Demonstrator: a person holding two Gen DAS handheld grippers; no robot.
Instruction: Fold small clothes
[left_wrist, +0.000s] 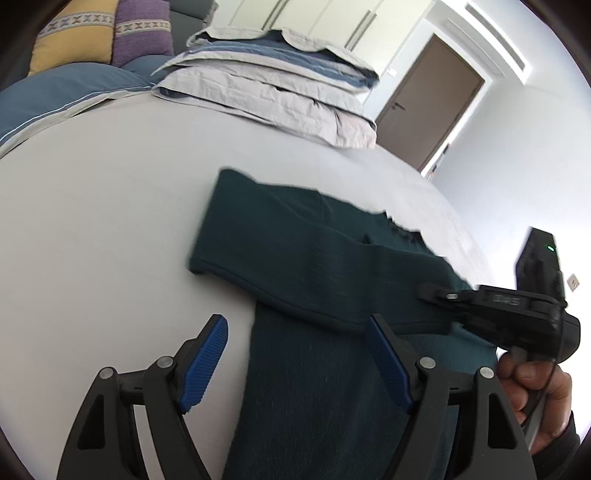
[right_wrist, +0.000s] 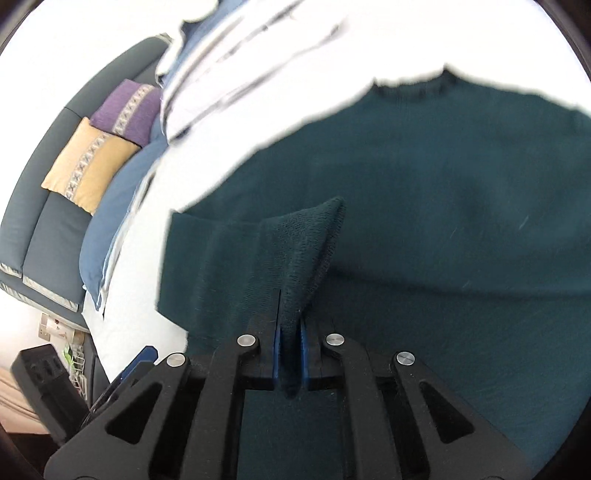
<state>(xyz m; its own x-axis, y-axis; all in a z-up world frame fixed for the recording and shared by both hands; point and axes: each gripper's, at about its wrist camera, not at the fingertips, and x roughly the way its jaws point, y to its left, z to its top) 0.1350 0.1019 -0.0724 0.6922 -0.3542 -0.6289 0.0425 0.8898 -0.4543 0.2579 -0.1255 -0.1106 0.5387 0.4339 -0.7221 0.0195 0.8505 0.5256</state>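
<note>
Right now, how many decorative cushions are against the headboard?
2: a yellow patterned-band cushion and a purple patterned-band cushion beside it, touching, on the grey-blue padded headboard. Stacked bedding may hide others.

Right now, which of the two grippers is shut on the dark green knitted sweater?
The right gripper: it pinches a fold of the dark green knitted sweater. The left gripper is open, holding nothing.

I can make out light embossed characters on the black body of my right gripper (left_wrist: 436, 295) in the left wrist view, but they are too blurred for me to read. Nothing else I see carries any text, number or brand that I can read.
</note>
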